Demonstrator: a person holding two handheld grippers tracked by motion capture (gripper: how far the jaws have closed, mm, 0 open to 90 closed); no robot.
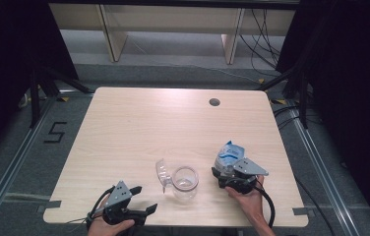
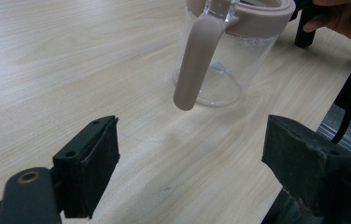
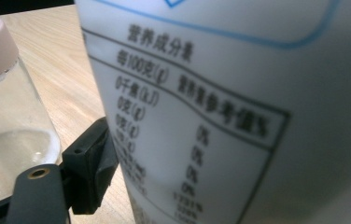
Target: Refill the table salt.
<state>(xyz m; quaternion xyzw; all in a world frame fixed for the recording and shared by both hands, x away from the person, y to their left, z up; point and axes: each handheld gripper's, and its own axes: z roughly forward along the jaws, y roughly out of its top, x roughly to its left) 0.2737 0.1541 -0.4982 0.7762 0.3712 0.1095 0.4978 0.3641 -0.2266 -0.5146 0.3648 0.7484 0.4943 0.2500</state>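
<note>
Fingers of the left gripper [image 2: 190, 163] gape wide near the jug [image 2: 220, 51]; right gripper [image 1: 232, 173] clamps a pouch [image 3: 239, 112], its label readable close-up.

A lab-style recording bay is showing here, not a home. A bare light-wood table [image 1: 138, 123] with a round cable hole [image 1: 214, 102] near its far right corner is standing on grey carpet, with black curtains [image 1: 6, 54] hanging at both sides. Metal floor rails [image 1: 15, 157] are running along the table's left and right edges, a taped "5" [image 1: 55, 132] is marking the floor by the left edge, and loose cables [image 1: 264, 34] are trailing beyond the far edge.
</note>
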